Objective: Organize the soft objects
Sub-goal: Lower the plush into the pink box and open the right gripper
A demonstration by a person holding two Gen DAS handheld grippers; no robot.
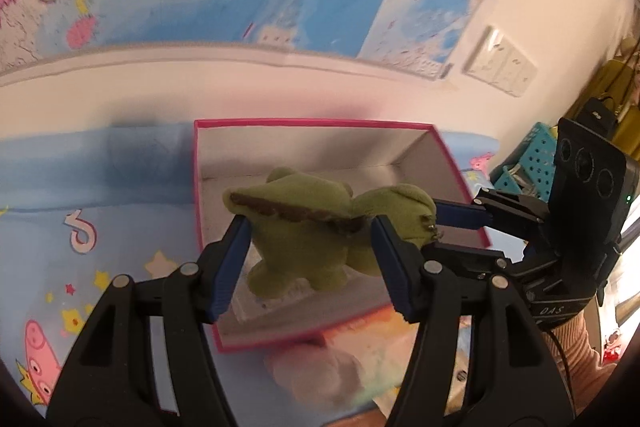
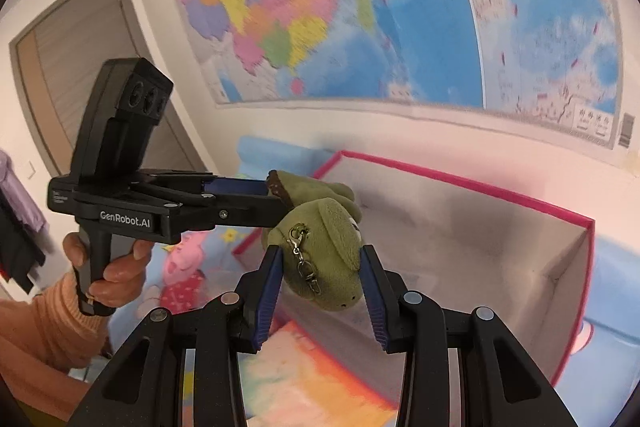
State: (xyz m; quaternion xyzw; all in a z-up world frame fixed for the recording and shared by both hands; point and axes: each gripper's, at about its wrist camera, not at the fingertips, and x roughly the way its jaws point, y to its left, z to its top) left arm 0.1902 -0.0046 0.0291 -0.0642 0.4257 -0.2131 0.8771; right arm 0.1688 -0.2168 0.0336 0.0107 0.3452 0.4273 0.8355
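A green plush dinosaur [image 1: 304, 239] with a brown back ridge hangs above an open pink-rimmed box [image 1: 312, 125]. My left gripper [image 1: 310, 227] is shut on its body. My right gripper [image 1: 434, 223] comes in from the right and is shut on its head. In the right wrist view the head [image 2: 328, 259], with a metal keychain clasp [image 2: 302, 259], sits between the right gripper's [image 2: 322, 259] blue pads. The left gripper [image 2: 256, 201] holds the body from the left, over the box [image 2: 460, 183]. The box inside looks white with some clear packaging at the bottom.
The box stands on a blue cartoon-print mat [image 1: 80, 211] with pink pig figures. A pink pig plush [image 2: 180, 267] lies left of the box. A pale plush [image 1: 320, 371] lies in front of the box. A teal perforated basket [image 1: 528, 159] stands at right. Wall maps [image 2: 360, 7] hang behind.
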